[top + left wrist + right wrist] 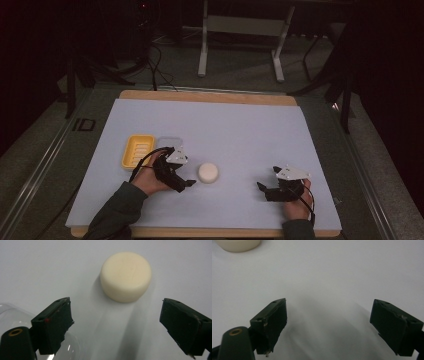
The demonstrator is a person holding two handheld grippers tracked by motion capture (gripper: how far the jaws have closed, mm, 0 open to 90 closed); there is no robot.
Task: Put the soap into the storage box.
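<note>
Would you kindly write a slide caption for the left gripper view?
Open left gripper lined up short of a round cream soap bar on the white table cover.

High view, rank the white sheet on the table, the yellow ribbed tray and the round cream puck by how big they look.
1. White sheet covering the table
2. Yellow ribbed rectangular tray
3. Round cream puck

All three lie on the same surface at similar depth, so the order is reliable.

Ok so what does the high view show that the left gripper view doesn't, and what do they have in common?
High view alone: the yellow soap dish, the right gripper open over bare mat, both hands, and the floor beyond the table. Left gripper view alone: a clear curved plastic edge at its lower left. Shared: the round cream soap lying on the pale mat, just ahead of the open left gripper, untouched.
</note>
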